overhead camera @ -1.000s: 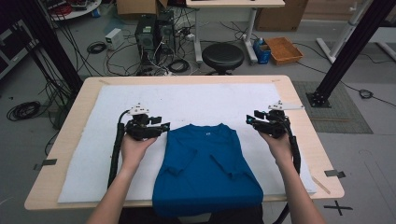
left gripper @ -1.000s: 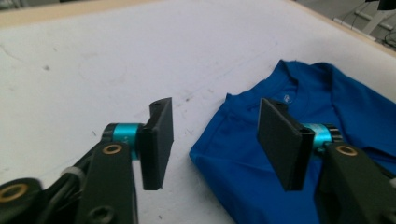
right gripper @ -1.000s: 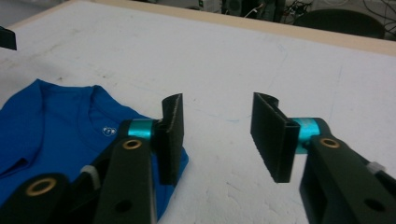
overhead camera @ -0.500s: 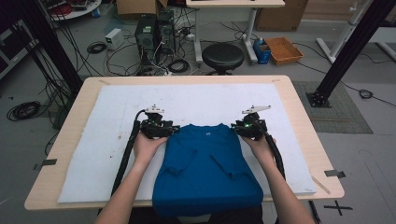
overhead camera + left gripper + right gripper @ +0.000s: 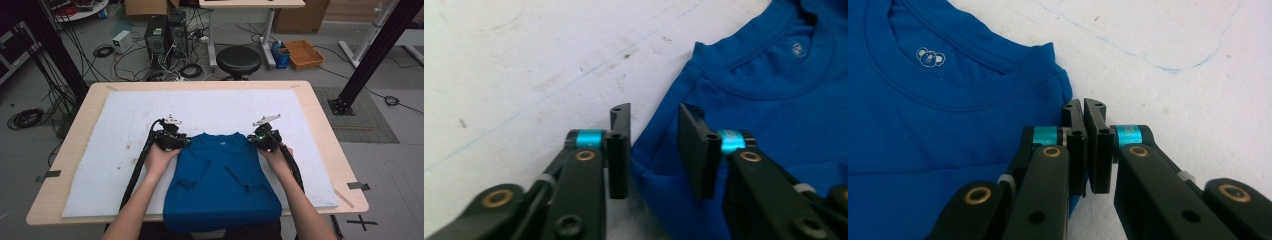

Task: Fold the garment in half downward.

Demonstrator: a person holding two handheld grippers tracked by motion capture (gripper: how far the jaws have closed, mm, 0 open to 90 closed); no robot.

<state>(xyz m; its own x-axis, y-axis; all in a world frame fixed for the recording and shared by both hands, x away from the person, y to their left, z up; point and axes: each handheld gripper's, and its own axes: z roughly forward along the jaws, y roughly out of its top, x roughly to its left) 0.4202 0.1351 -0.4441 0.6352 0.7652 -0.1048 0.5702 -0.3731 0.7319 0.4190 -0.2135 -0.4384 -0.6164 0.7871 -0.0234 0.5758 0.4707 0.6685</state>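
A blue T-shirt point(image 5: 222, 175) lies face up on the white mat point(image 5: 110, 150), sleeves folded in and collar toward the far side. My left gripper point(image 5: 183, 141) is at its left shoulder. In the left gripper view this gripper point(image 5: 654, 145) is open, with the shirt's point(image 5: 774, 100) shoulder edge between the jaws. My right gripper point(image 5: 254, 140) is at the other shoulder. In the right gripper view it point(image 5: 1084, 145) is shut, jaws pressed together right where the shirt's point(image 5: 948, 125) shoulder edge meets them. A small white bear logo point(image 5: 930, 57) sits inside the collar.
The mat covers most of a wooden table point(image 5: 320, 115). The shirt's hem hangs over the near edge. Beyond the table stand a black stool point(image 5: 239, 60), computer towers point(image 5: 162, 35) with cables, and an orange crate point(image 5: 302, 52). A black frame post point(image 5: 372, 52) rises at the right.
Both grippers moved inward from either side of the shirt and down onto its shoulders. The right one now has its jaws together at the shoulder edge.
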